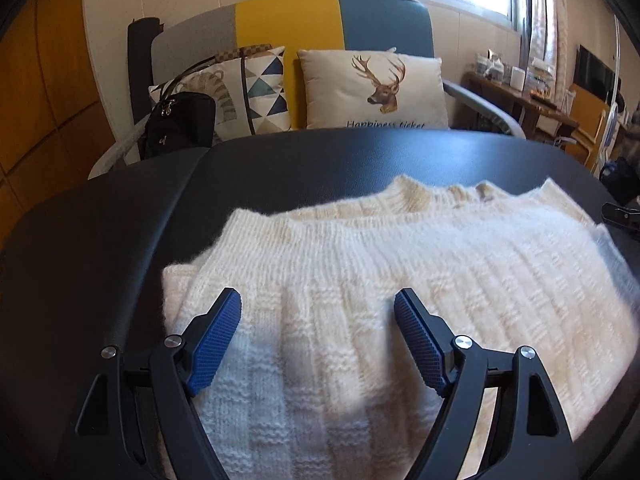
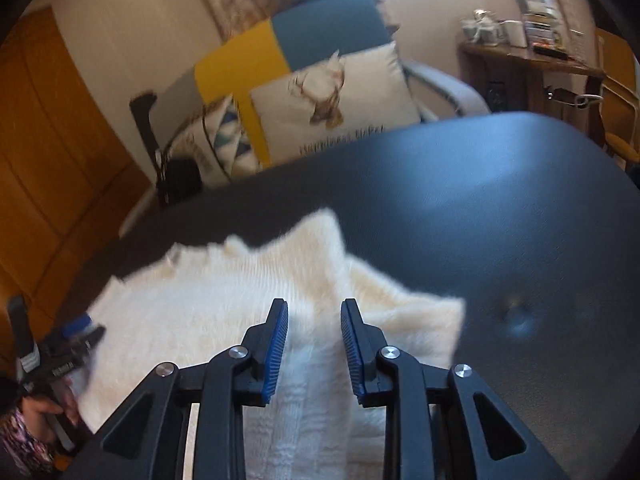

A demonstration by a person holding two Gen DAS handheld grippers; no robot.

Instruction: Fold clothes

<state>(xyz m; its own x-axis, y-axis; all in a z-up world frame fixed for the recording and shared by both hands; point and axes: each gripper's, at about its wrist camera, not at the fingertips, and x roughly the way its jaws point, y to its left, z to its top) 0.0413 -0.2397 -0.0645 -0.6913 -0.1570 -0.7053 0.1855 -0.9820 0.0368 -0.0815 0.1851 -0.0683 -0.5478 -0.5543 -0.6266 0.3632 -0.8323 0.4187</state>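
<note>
A cream knitted sweater (image 1: 360,280) lies partly folded on the black table (image 1: 280,168), neckline toward the far edge. My left gripper (image 1: 318,304) hovers just over its left part, jaws wide open with nothing between the blue pads (image 1: 218,340). In the right wrist view my right gripper (image 2: 315,312) sits over the sweater (image 2: 208,300) near its right side. Its fingers (image 2: 278,344) stand close together with a ridge of the knit pinched between them. That view is motion-blurred. The right gripper's tip (image 1: 622,218) shows at the sweater's right edge, where the fabric is blurred.
A sofa with a deer cushion (image 1: 376,88), a patterned cushion (image 1: 256,92) and a black bag (image 1: 180,124) stands behind the table. A wooden side table (image 1: 528,100) with jars is at the back right. A hand (image 2: 40,408) holds the left gripper (image 2: 76,340).
</note>
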